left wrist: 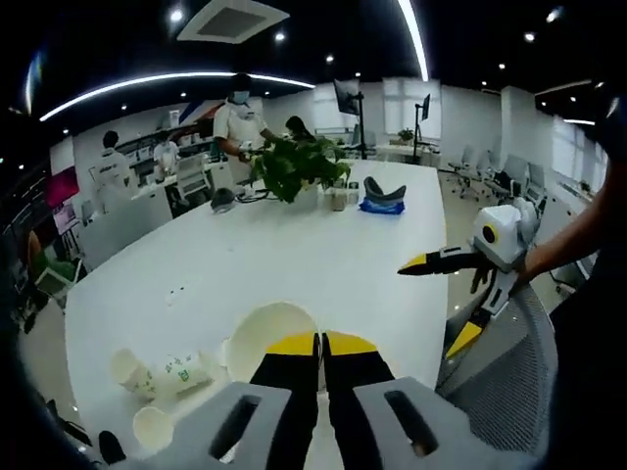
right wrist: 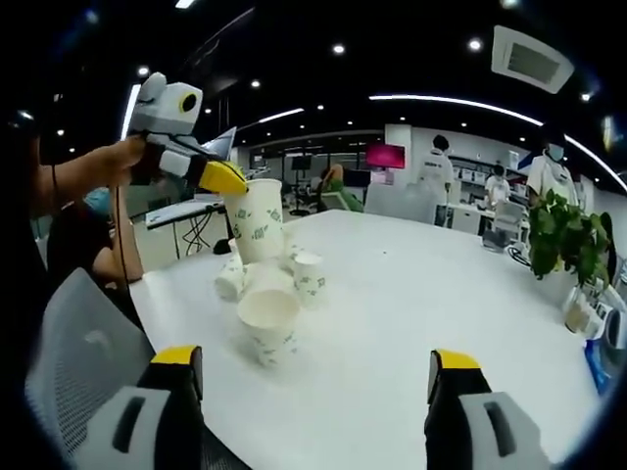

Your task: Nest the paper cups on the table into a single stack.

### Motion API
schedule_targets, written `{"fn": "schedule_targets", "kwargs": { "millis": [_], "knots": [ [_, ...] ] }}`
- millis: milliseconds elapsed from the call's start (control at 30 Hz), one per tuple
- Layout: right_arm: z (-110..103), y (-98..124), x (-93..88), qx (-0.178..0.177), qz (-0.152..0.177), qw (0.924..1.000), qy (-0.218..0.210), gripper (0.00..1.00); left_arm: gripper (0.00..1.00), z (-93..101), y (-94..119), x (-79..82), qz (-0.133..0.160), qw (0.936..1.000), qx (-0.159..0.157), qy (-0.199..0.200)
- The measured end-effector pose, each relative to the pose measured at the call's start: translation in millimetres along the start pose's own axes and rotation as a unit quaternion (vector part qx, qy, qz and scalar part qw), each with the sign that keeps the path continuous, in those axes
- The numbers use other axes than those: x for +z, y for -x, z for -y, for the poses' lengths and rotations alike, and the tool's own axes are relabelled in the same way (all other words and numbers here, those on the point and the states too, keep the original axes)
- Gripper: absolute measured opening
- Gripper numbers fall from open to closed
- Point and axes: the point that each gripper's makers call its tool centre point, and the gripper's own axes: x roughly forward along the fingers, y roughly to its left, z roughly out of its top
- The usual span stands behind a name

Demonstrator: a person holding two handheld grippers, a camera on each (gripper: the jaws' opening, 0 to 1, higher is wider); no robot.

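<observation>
The right gripper (right wrist: pixel 315 377) has its jaws wide apart with nothing between them. It waits low over the near side of the white table (right wrist: pixel 411 294). Just past it stands one paper cup (right wrist: pixel 269 328) with its mouth up, close to the table's near edge. Behind that cup is a little bunch of loose cups (right wrist: pixel 294 272): one stands up and one or two lie on their sides, touching each other. The left gripper (right wrist: pixel 233 180) is up above that bunch. Its jaws are shut on the rim of the held cup stack (right wrist: pixel 257 223), which looks like more than one cup pushed together, but I cannot be sure how many.

In the left gripper view, the left gripper (left wrist: pixel 321 345) has its yellow tips pinched on the wide white rim (left wrist: pixel 263 331) of that stack. Down on the table beside it lie a tipped green-print cup (left wrist: pixel 147 372) and a small upright cup (left wrist: pixel 154 427), near the table's edge.

So the job looks partly done. A stack seems to be started, and about four cups are left on the table to go in.

The cups sit at one end of the table, so a knocked cup could roll off there. A grey mesh chair (right wrist: pixel 73 357) is close by that edge. Farther off the table is wide and bare, with lots of room to move. At the far end are a leafy plant (left wrist: pixel 297 166) and some small things, well away from the cups
</observation>
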Motion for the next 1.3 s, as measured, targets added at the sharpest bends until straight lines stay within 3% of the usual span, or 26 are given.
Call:
{"fn": "schedule_targets", "kwargs": {
  "millis": [567, 767, 1033, 1300],
  "knots": [
    [2.0, -0.2, -4.7, -0.002, -0.010, 0.9999, -0.005, 0.95, 0.00, 29.6, -26.9, -19.9, -0.035, 0.9983, -0.025, -0.040],
    [1.4, -0.4, -6.8, -0.004, -0.017, 0.9998, 0.005, 0.93, 0.00, 26.7, -40.5, -43.8, -0.060, 0.9961, -0.024, -0.059],
    [1.0, -0.3, -7.3, -0.003, -0.018, 0.9998, 0.009, 0.92, 0.00, 33.4, -49.9, -52.0, -0.074, 0.9942, -0.023, -0.074],
    [0.6, -0.1, -7.0, -0.002, -0.017, 0.9998, 0.013, 0.91, 0.00, 38.3, -58.5, -73.2, -0.100, 0.9911, -0.028, -0.084]
  ]
}}
